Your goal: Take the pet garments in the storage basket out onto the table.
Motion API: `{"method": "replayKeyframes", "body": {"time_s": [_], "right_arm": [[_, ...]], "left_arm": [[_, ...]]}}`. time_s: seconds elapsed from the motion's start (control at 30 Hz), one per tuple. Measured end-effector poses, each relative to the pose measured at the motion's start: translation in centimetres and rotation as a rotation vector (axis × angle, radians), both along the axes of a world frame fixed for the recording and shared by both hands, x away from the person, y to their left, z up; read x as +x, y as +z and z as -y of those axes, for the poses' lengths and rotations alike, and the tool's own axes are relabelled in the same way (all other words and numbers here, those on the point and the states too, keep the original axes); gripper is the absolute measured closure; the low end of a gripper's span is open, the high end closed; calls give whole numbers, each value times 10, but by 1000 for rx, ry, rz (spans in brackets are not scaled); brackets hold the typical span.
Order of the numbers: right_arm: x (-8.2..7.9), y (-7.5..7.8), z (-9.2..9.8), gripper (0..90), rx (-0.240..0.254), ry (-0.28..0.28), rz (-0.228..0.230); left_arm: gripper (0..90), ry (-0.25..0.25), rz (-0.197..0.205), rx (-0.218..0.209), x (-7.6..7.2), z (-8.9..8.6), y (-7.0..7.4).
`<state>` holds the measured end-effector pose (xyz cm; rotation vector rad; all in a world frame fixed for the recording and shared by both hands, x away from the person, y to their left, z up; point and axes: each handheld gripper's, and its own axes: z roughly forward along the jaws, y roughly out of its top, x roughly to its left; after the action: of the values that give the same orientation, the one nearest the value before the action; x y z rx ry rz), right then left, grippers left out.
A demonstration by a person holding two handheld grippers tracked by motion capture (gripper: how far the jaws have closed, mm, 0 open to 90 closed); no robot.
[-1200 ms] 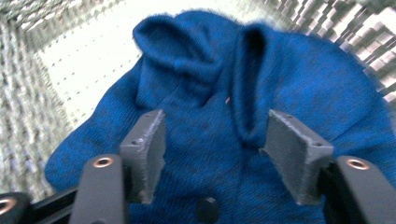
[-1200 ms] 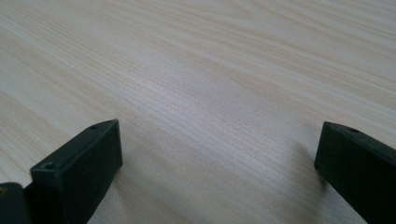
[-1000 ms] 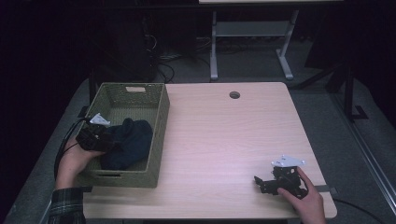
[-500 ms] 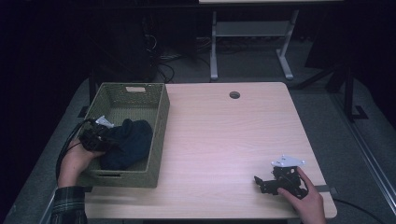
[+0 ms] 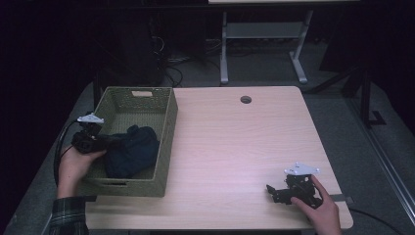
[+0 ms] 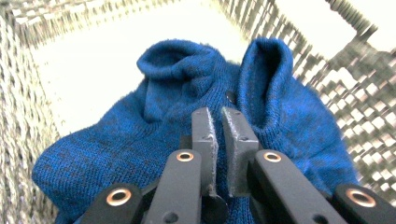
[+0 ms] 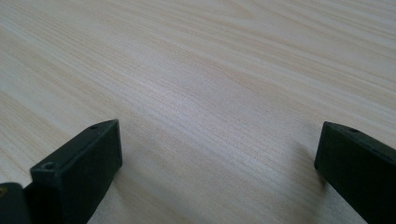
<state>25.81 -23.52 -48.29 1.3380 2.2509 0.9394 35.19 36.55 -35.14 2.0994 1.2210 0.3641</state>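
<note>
Beside the woven basket, high view: the left gripper reaches over the basket's left wall, its jaws pointing toward the dark blue knitted garment bunched in the basket's near half. The left hand holds it from outside that wall. Well apart from the basket, near the table's front right corner, the right gripper rests low over bare wood in the right hand. Of the two, the left gripper is by far the nearer to the garment. Whether its jaws touch the cloth cannot be made out from here.

Inside the basket, left gripper view: the garment lies directly ahead of and beneath the left gripper, its folds running toward the far wall. The jaws stand almost together, a narrow slit between them; whether a pinch of knit sits in that slit cannot be told, since the tips overlap the fabric. The garment's near edge is cut off below.

Away from the basket, right gripper view: the jaws stand wide apart and hold nothing, with plain tabletop between them. Both jaw tips are partly cropped.
</note>
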Motion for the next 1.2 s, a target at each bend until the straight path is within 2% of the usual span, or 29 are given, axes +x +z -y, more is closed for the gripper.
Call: {"method": "replayKeyframes", "body": {"time_s": [0.3,0.4,0.5,0.73,0.83,0.93,1.2], "right_arm": [[0,0,0,4,1,-1,-1],[0,0,0,4,1,-2,-1],[0,0,0,4,1,-2,-1],[0,0,0,4,2,-3,-1],[0,0,0,4,2,-3,0],[0,0,0,4,2,-3,-1],[0,0,0,4,1,-3,-1]], "left_arm": [[844,61,141,-115,-10,-1,27],[844,64,181,-128,-11,0,37],[844,64,205,-148,-12,3,44],[845,35,258,-187,-11,13,65],[845,25,281,-191,-11,19,75],[845,-3,296,-214,-9,26,86],[846,-51,351,-235,-7,45,114]]}}
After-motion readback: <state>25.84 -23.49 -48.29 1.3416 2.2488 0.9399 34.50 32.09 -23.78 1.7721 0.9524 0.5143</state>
